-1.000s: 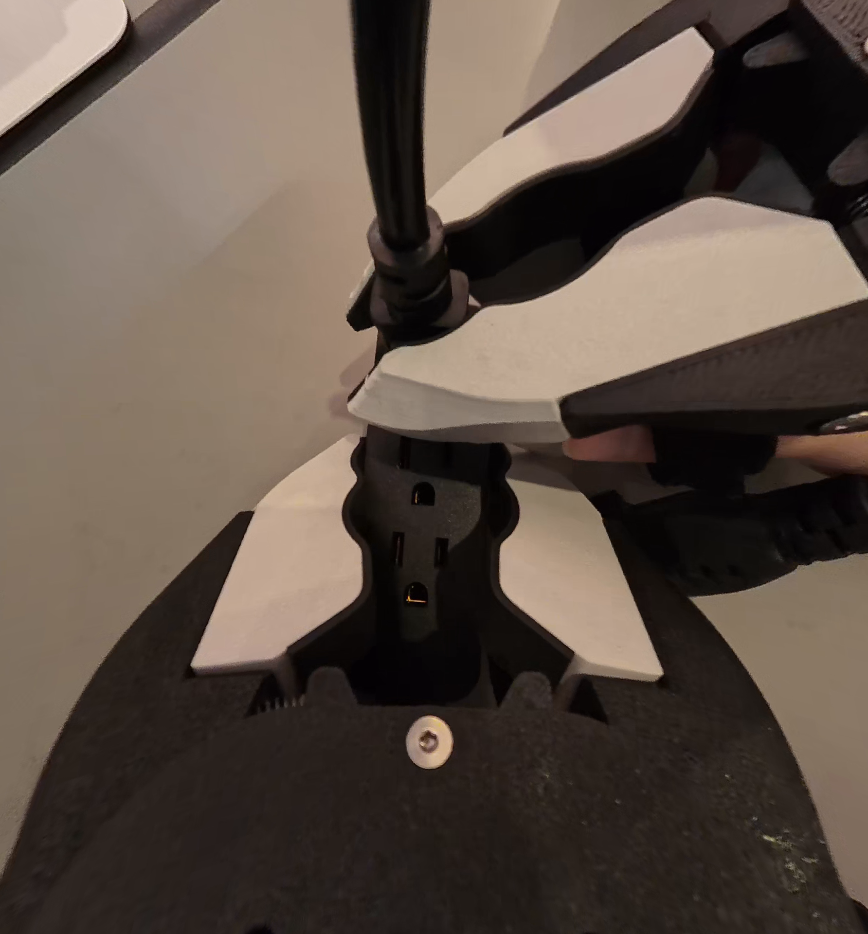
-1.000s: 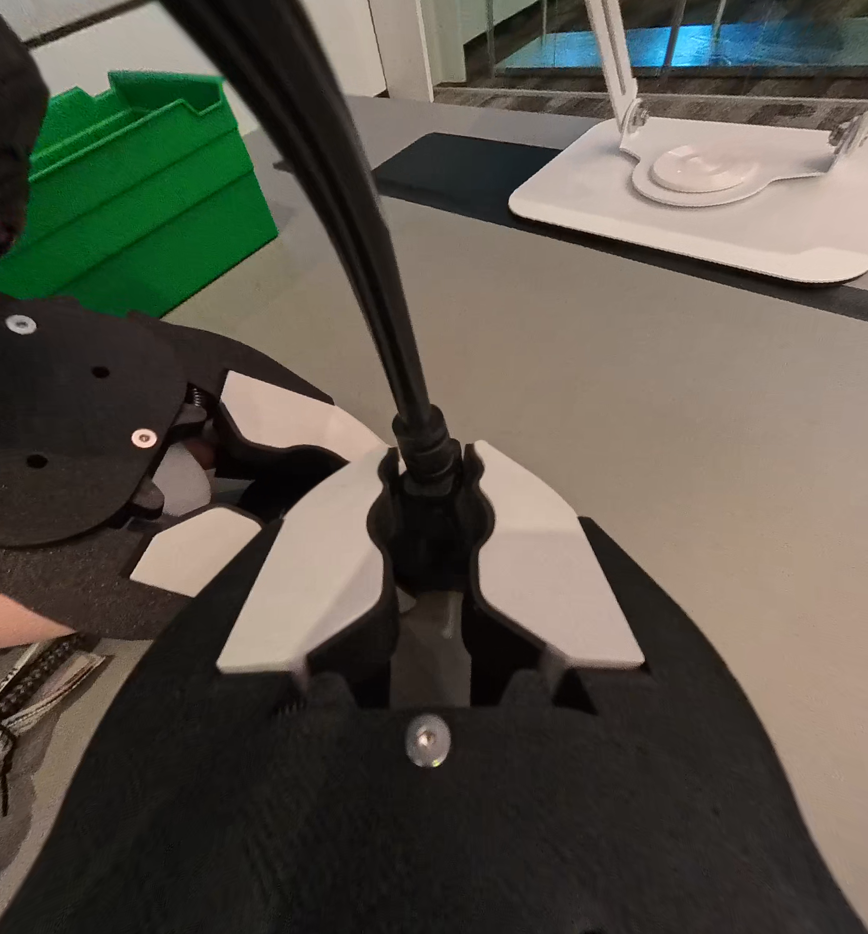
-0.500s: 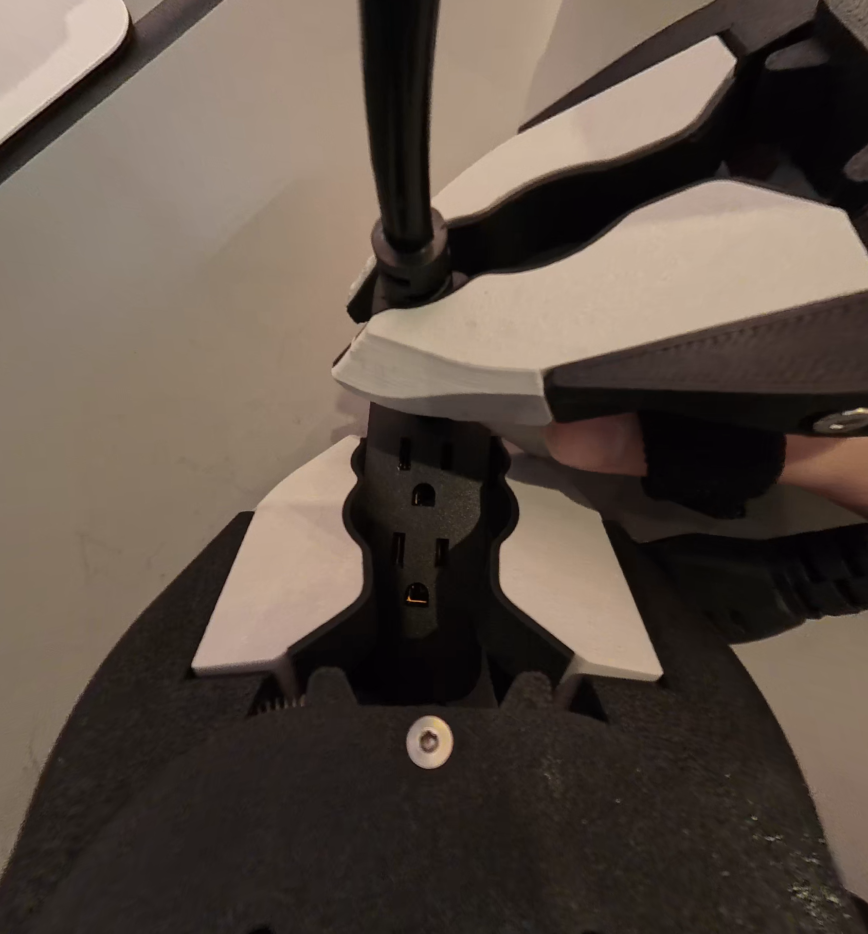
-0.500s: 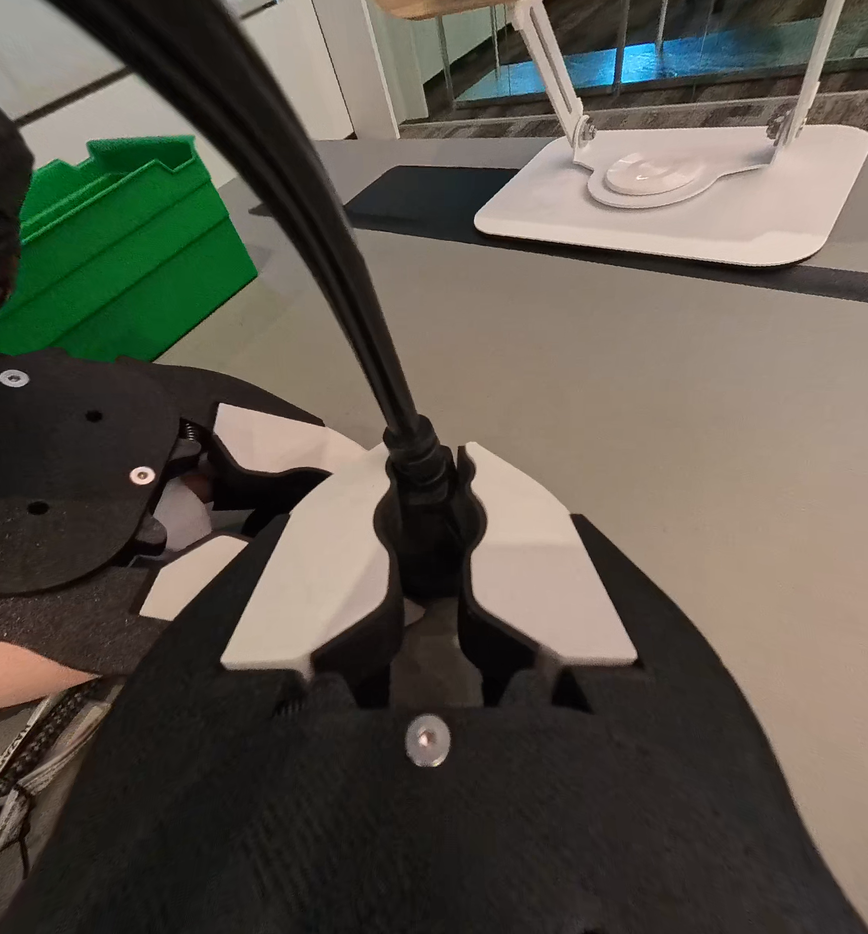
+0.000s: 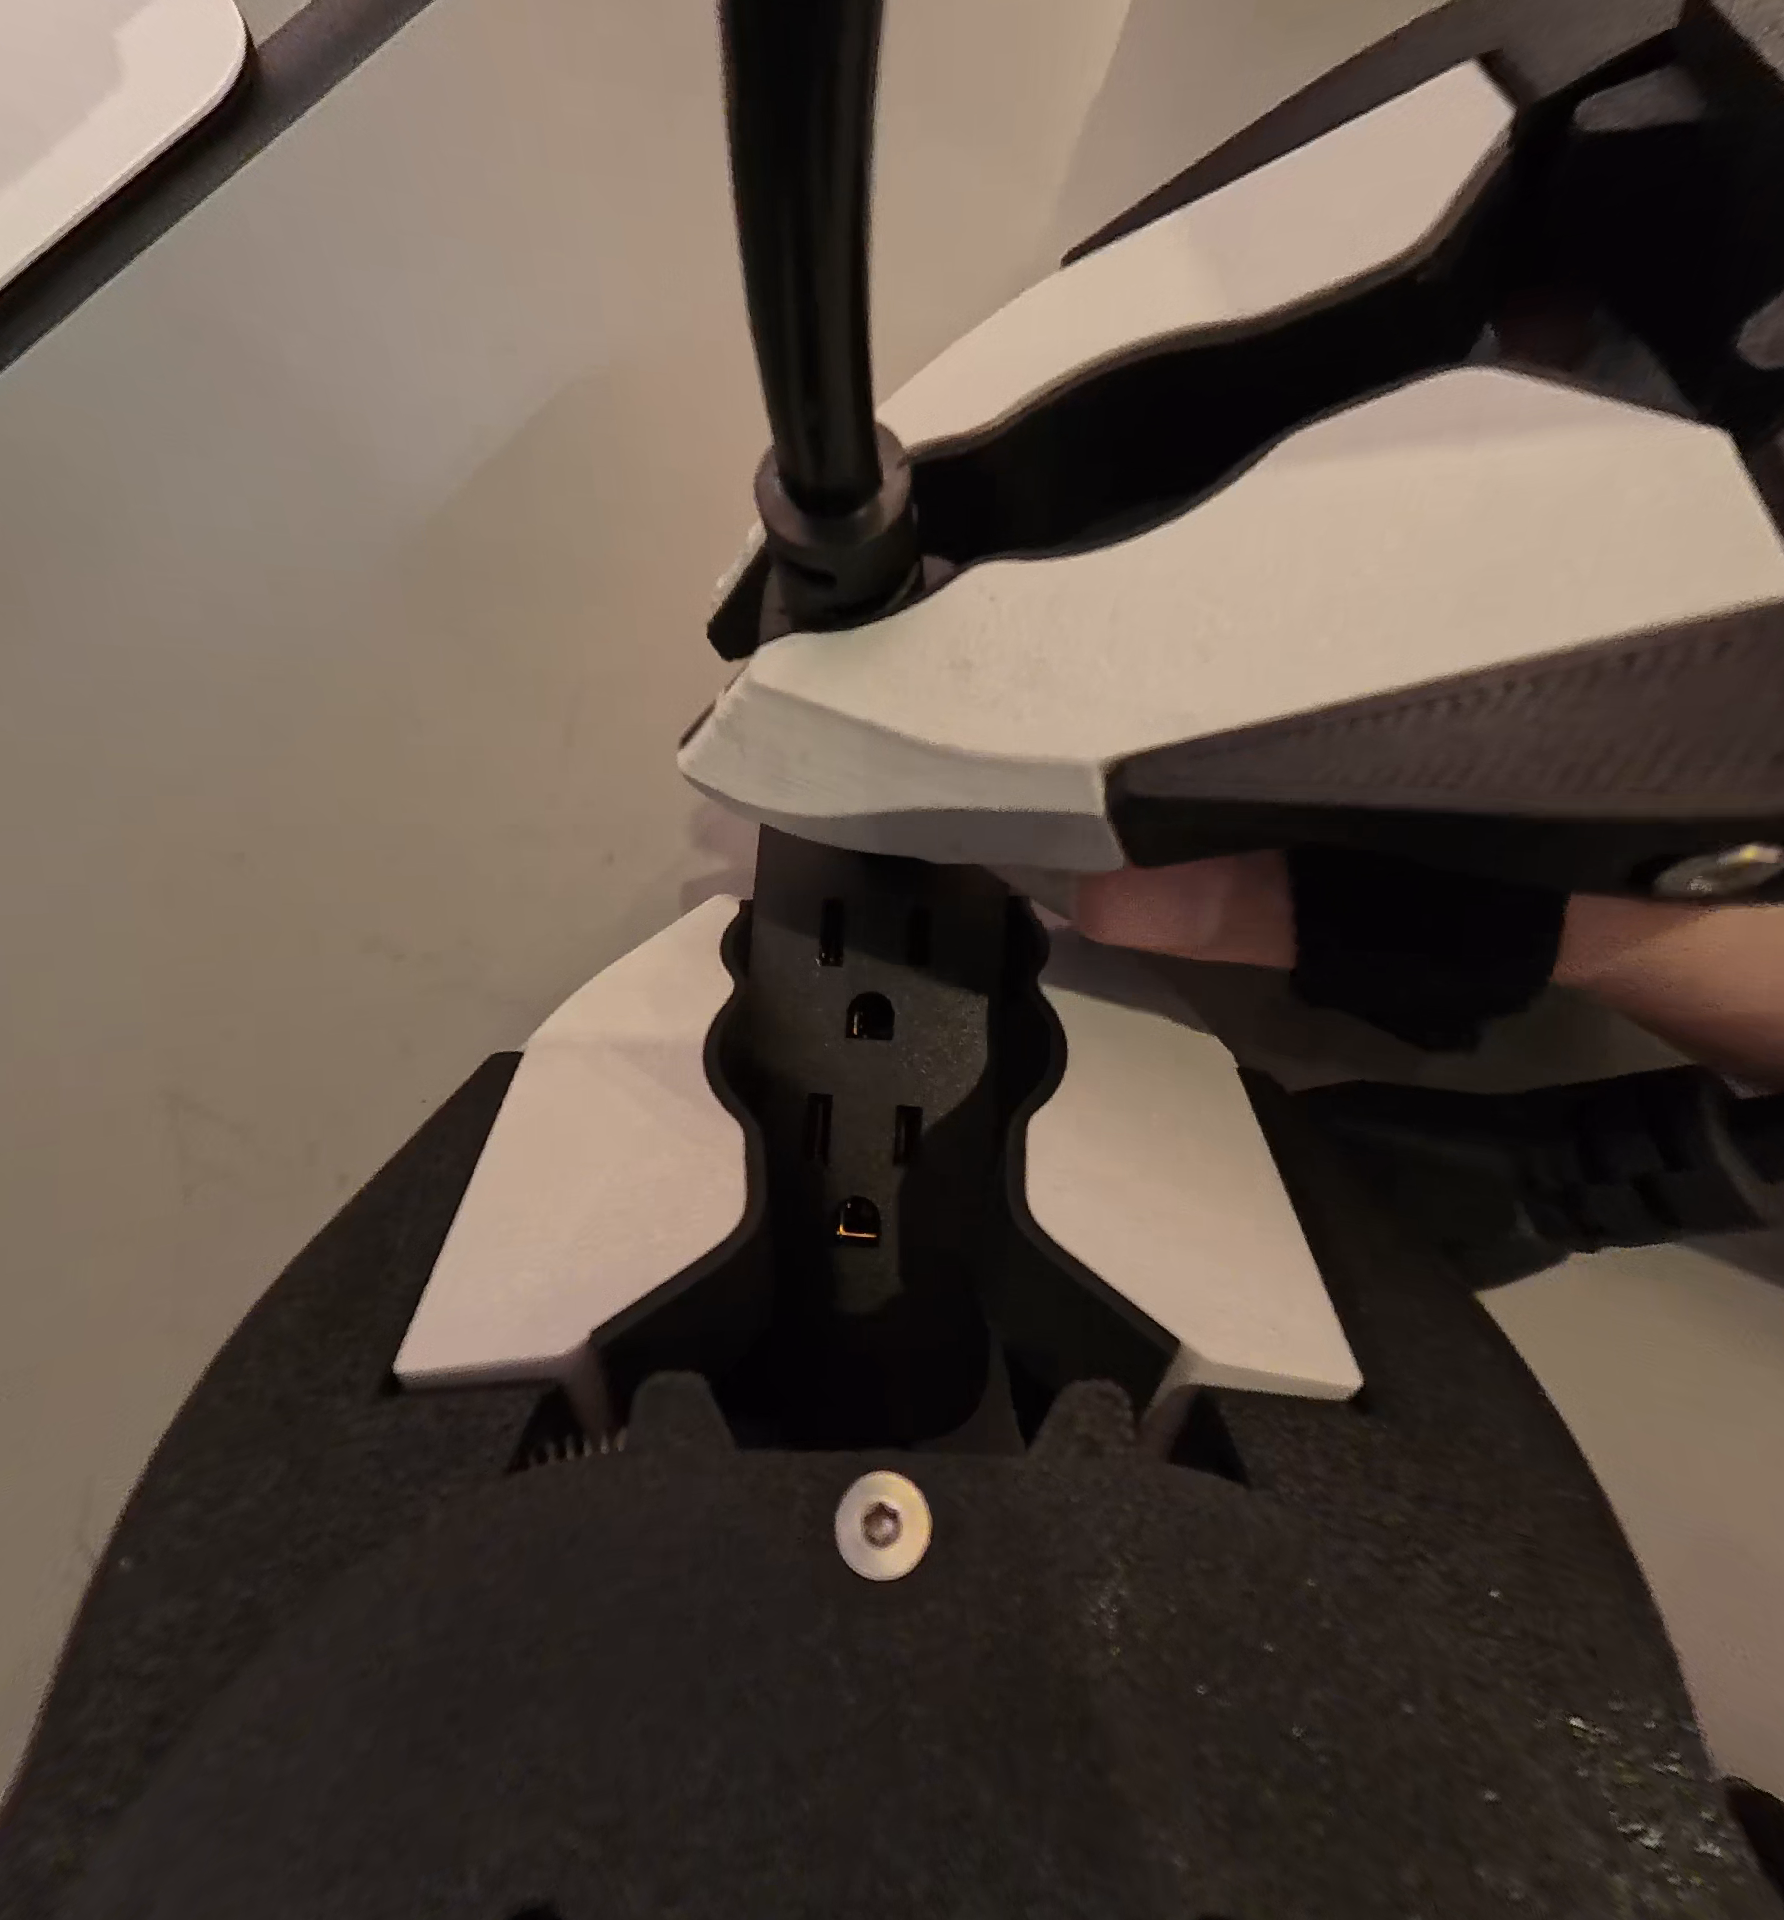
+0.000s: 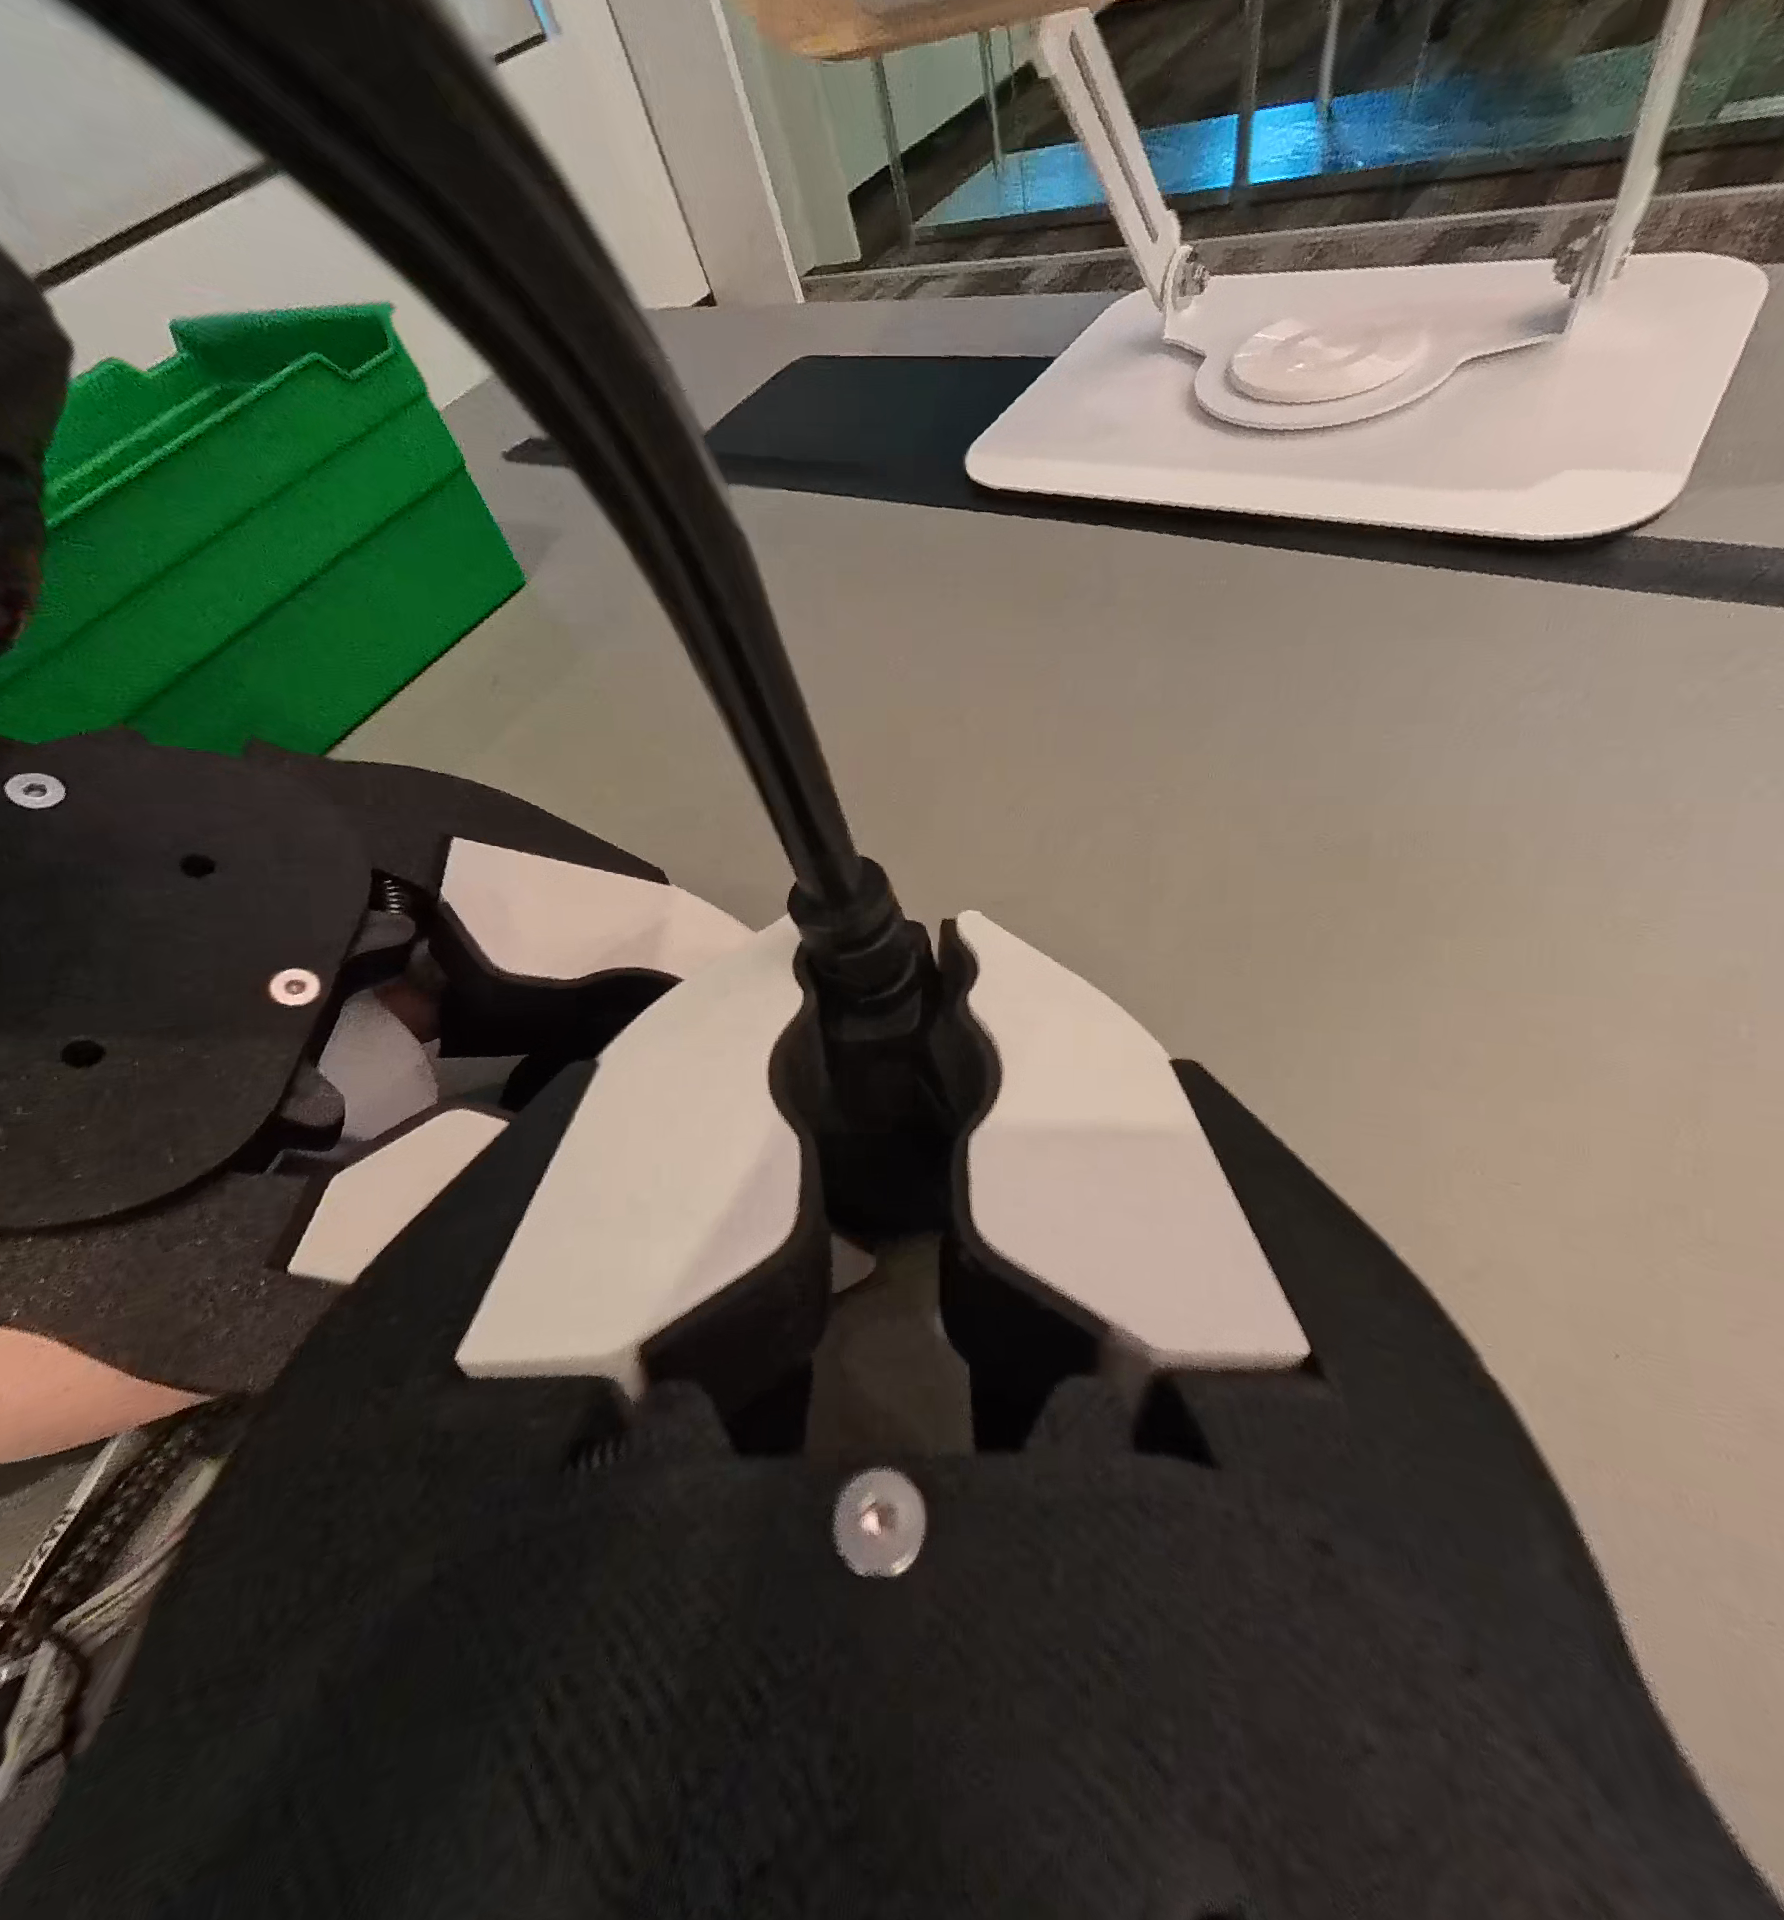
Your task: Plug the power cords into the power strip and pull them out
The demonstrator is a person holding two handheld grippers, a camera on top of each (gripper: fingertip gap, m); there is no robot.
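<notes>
Power strip (image 5: 867, 1081) clamped in left tool (image 5: 872, 1039); right tool (image 6: 883, 1049) gripping plug (image 6: 862, 997)

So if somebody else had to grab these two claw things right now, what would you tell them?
Left gripper: shut on the power strip, holding it steady; two sockets show empty.
Right gripper: shut on a plug, cord arching up.
Whether the prongs are clear of the strip is hidden.
Another plug lies on the table to the right.
Left: work that plug too.
</notes>
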